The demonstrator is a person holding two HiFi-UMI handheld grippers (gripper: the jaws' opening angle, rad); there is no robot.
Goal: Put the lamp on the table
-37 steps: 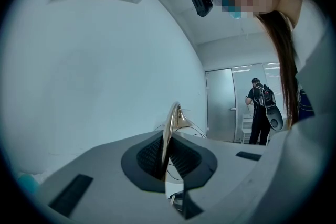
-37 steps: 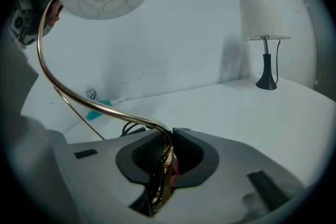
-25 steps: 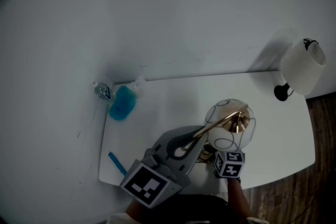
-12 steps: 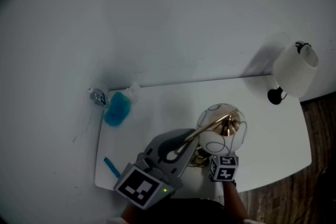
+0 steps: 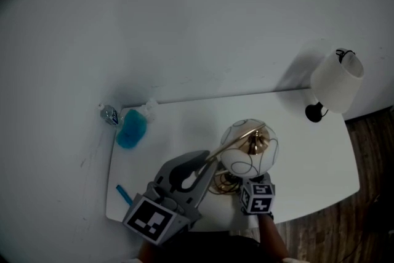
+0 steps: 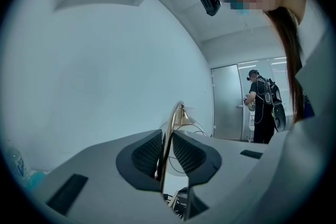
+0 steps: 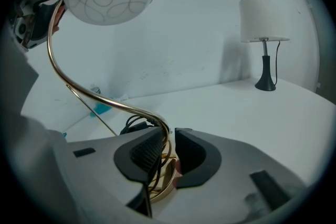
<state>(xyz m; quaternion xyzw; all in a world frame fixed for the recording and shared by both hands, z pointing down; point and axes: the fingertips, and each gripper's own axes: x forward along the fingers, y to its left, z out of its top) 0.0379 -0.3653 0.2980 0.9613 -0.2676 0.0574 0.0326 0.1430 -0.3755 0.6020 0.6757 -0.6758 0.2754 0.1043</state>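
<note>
The lamp has a round white shade [image 5: 249,148] with thin wire loops and a curved gold stem [image 7: 94,97]. It stands over the near middle of the white table [image 5: 184,117]. My left gripper [image 5: 207,160] is shut on the upper stem, which runs up between its pads [image 6: 152,152]. My right gripper [image 7: 167,153] is shut low on the stem, just above the gold ring base [image 7: 163,186] and its black cable. In the head view the shade hides the right gripper's jaws; only its marker cube [image 5: 257,197] shows. I cannot tell whether the base touches the table.
A second lamp with a white drum shade [image 5: 335,84] and black foot [image 5: 314,112] stands at the back right corner. A blue bottle [image 5: 131,130] lies at the back left by the wall, and a blue pen [image 5: 124,194] near the front left edge. A person stands far off by a door [image 6: 262,107].
The head view has slid so the table sits further left and lower. The lamp and both grippers have shifted slightly left over the table; both grips are unchanged.
</note>
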